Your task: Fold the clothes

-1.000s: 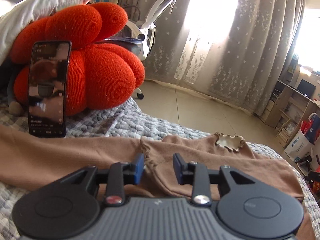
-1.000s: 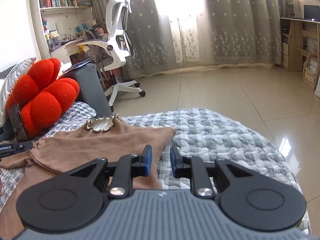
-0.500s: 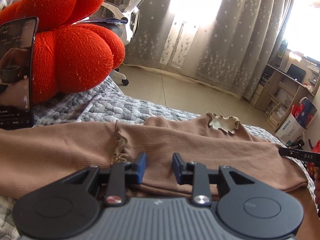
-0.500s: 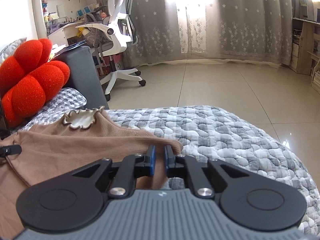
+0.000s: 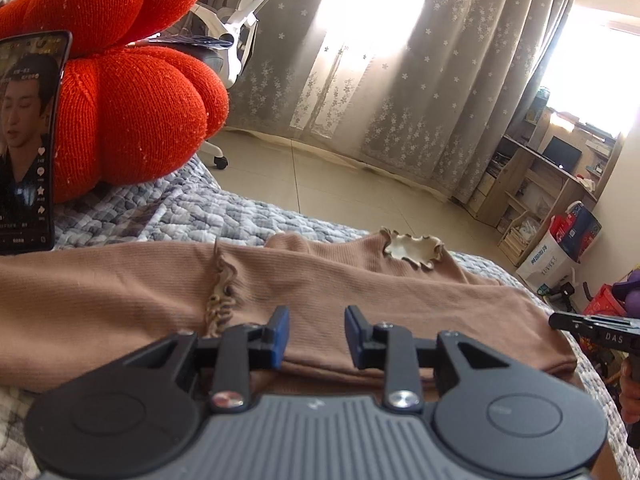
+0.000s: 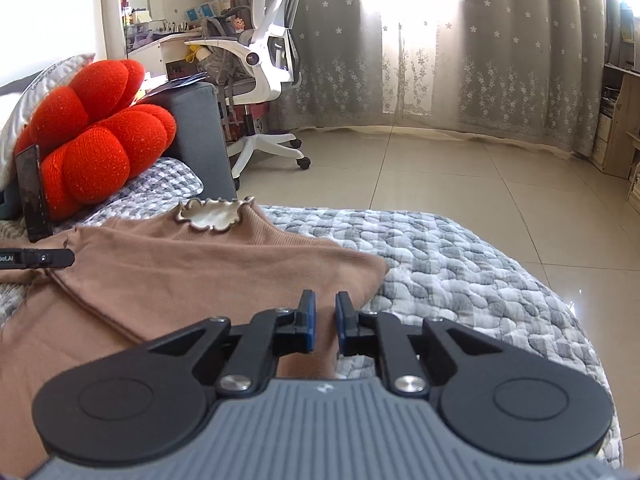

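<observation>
A brown ribbed top with a cream ruffled collar lies flat on the grey quilt, and a frilled cuff rests on its body. My left gripper is open just above the top's near folded edge; its pads touch no cloth. In the right wrist view the same top spreads to the left, collar at the far side. My right gripper hangs over the top's right edge, its jaws opening, with cloth below the narrow gap but not pinched. Its tip shows at the right of the left wrist view.
A red knitted cushion and a phone leaning on it stand at the head of the bed. A white office chair and a grey bed end are behind. The quilt ends at a tiled floor.
The right gripper was shut on the top's right edge half a second ago, and its jaws have since parted. The top lies flatter than a second ago. The left gripper's opening is unchanged.
</observation>
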The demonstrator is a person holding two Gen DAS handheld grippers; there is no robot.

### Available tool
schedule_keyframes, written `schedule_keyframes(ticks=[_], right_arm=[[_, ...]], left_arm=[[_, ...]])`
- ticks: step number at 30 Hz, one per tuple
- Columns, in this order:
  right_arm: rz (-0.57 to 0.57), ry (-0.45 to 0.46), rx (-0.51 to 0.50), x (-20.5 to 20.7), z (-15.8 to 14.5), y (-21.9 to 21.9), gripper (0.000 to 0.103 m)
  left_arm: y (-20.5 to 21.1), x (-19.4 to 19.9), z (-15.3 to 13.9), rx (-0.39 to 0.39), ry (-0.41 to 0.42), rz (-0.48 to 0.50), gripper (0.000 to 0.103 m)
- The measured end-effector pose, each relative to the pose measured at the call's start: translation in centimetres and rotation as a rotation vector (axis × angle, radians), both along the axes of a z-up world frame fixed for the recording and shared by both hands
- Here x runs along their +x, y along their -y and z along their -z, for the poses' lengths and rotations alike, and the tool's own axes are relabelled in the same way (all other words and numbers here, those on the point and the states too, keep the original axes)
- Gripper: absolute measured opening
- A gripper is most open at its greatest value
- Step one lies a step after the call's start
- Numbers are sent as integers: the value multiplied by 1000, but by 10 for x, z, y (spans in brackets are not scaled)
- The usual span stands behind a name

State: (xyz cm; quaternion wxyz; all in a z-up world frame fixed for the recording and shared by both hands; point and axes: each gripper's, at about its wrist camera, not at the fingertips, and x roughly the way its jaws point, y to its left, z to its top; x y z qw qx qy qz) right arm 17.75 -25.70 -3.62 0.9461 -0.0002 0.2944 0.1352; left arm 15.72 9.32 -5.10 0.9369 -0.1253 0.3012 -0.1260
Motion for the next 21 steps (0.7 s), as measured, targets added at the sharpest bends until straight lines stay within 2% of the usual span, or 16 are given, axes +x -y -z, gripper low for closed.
schedule_keyframes(ticks=[4,7,12,15,21], right_arm=[[-1,-30,-49,-17,11,-2,19],[4,-21,-33,-32,-5,-2,19],[-14,24,-35,-59,-35,-8,19],[-13,40,-35,-74,-55,-12,19],[-12,24,-46,-102,-87,-24,19]], left_arm=[[-1,-12,-4,-28,0,-14,30],[0,-28,-16,-42,10,-5,32],[4,-52,-19,2,-20,0,33],[0,-65,-27,16,-42,-29,34],[-16,-92,-50,20,-117,-94,44]])
